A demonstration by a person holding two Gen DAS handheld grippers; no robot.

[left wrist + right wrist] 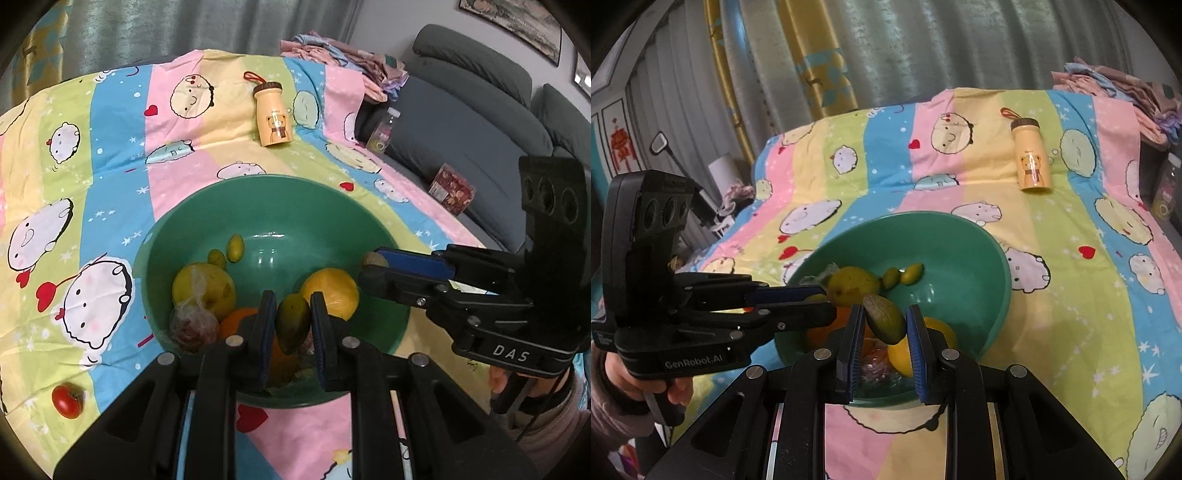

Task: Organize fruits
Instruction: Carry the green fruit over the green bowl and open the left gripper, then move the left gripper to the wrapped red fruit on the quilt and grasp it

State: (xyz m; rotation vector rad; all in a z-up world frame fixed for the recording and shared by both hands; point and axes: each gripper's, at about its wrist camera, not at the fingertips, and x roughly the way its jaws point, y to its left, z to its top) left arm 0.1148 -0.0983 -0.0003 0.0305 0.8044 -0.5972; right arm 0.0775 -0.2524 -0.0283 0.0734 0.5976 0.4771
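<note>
Nearest the lens in the left wrist view, the left claw [293, 325] is clenched on a small green oval fruit [293, 322], held over the near side of a green bowl [258, 192]. In the right wrist view, the right claw [884, 325] is likewise clamped on a second green fruit [885, 322], held tilted above the bowl's near rim.

The bowl sits on a striped cartoon-print cloth [110, 147], over a tabletop or a bed; which one is unclear.

Inside the bowl: two large yellow fruits [203, 286], one orange [236, 319], two small green fruits [235, 248] near the middle, and one wrapped reddish item [192, 325]. One red tomato [67, 400] lies on the cloth, well apart from the bowl. One yellow bear-print bottle [272, 114] stands beyond it.

Risks, as a judgement: both claws crowd the same bowl and could knock together. A fruit let go from this height may bounce off the round ones below and roll out. The right claw's skewed grip could let its fruit slip early.
</note>
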